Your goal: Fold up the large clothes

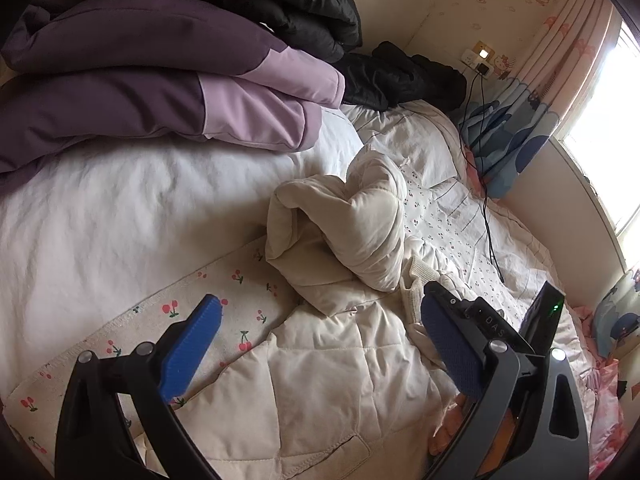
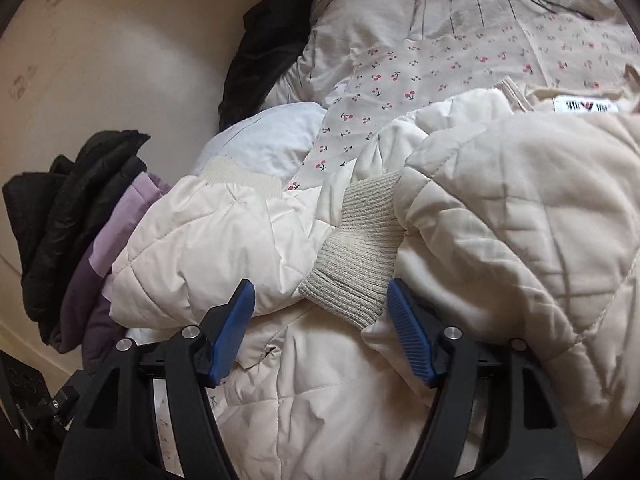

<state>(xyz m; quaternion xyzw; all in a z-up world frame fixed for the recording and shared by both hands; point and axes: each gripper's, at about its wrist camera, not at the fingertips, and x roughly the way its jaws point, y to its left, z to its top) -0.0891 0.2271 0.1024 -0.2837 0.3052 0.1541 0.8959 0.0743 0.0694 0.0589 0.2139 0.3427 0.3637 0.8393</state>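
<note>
A cream quilted jacket [image 1: 320, 360] lies spread on the bed, crumpled rather than flat. In the left wrist view its body covers the near middle of the bed, with 1 bunched sleeve [image 1: 340, 224] heaped up on it toward the far side. In the right wrist view the same jacket [image 2: 500, 208] fills most of the picture, and a ribbed knit cuff [image 2: 356, 256] lies across it, its end resting between the 2 blue pads without either pad pressing on it.

The right gripper [image 2: 322, 312] stands spread over the jacket, holding nothing; the cuff lies loose in the gap. The left gripper [image 1: 320, 324] is also spread wide above the jacket's body, nothing pinched between its fingers. A second gripper body shows just behind the right-hand finger in the left wrist view, with a small green light [image 1: 555, 307] on it.

Under the jacket lies a cherry-print sheet [image 1: 168, 320], and beside it a white duvet [image 1: 120, 208]. A folded purple garment [image 1: 160, 92] rests on the duvet at the far left, with a black padded coat [image 1: 280, 0] stacked on top of it. Another black garment [image 1: 400, 76] lies near the wall. A dark cable [image 1: 486, 216] runs from a wall socket [image 1: 480, 60] down across the bed. A patterned curtain [image 1: 532, 92] hangs by the bright window.
</note>
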